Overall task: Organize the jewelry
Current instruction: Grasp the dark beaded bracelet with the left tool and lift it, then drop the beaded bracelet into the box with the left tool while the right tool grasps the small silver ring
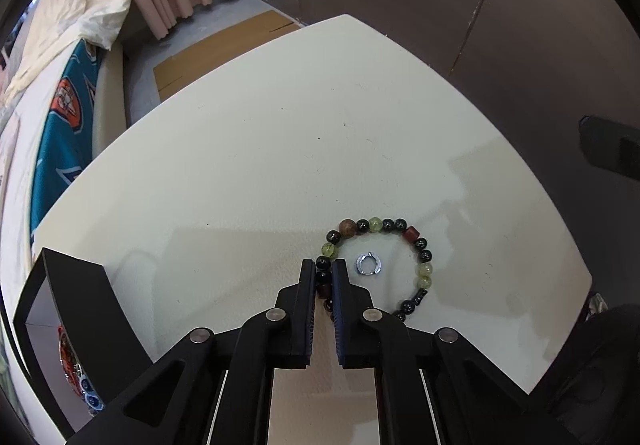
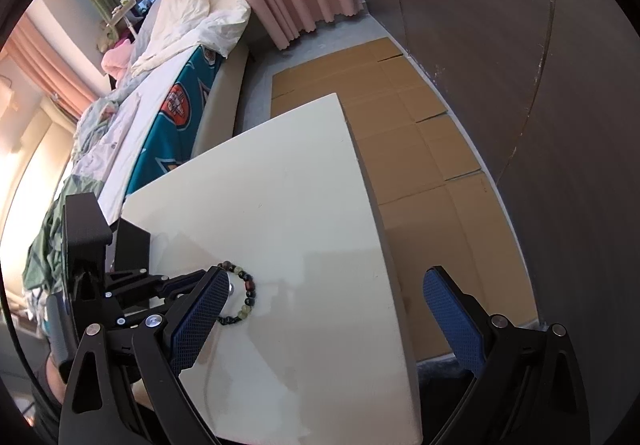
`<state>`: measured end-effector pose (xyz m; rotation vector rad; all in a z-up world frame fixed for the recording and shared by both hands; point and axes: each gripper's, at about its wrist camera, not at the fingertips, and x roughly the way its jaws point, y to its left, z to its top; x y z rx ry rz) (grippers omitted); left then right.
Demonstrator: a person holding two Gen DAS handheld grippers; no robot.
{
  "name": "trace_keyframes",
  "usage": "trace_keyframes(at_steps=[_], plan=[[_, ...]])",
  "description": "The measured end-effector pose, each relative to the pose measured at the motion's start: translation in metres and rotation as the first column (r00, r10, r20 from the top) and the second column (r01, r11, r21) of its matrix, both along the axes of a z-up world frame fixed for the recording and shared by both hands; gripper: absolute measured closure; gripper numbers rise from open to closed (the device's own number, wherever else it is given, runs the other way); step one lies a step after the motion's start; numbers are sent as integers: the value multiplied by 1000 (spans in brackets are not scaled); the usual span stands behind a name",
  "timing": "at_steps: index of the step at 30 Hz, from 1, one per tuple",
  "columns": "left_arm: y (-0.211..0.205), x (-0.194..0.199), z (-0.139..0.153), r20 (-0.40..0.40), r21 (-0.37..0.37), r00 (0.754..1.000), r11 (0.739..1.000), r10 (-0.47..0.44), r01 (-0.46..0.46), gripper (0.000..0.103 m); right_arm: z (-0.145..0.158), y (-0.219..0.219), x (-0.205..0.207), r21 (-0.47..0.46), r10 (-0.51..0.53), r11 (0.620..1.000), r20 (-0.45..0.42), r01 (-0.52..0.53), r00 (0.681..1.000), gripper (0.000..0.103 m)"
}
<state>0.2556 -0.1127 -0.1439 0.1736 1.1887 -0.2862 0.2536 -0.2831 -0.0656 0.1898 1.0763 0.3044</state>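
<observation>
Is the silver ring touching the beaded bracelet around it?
Apart. The left wrist view shows the silver ring lying inside the loop of the beaded bracelet, with bare white table visible all around the ring.

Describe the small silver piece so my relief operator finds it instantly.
On the white table, find the beaded bracelet whose left side sits between the left gripper jaws. Inside its loop lies the silver ring: the only metal piece, smooth and shiny, touching no beads.
</observation>
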Motion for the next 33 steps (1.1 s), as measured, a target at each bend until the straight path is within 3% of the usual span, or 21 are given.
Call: trace_keyframes(at_steps=[7, 11, 19, 25, 28, 33], plan=[[8, -7, 30, 50, -97, 999, 995, 0, 5, 95, 2, 11, -1, -6, 25, 1000, 3, -25, 1000, 4], [10, -13, 51, 80, -166, 997, 986, -15, 29, 95, -2, 18, 2, 7, 38, 999, -24, -38, 999, 18], [25, -26, 78, 130, -220, 991, 975, 6, 23, 95, -11, 43, 5, -7, 67, 998, -65, -67, 996, 32], [55, -28, 92, 166, -242, 984, 970, 61, -19, 95, -15, 69, 1, -19, 118, 993, -68, -120, 991, 33], [74, -26, 98, 176, -262, 980, 964, 98, -49, 95, -20, 86, 2, -33, 156, 987, -71, -159, 985, 47], [102, -27, 107, 195, -275, 969, 957, 149, -92, 95, -37, 115, 3, -98, 200, 973, -103, -210, 974, 53]])
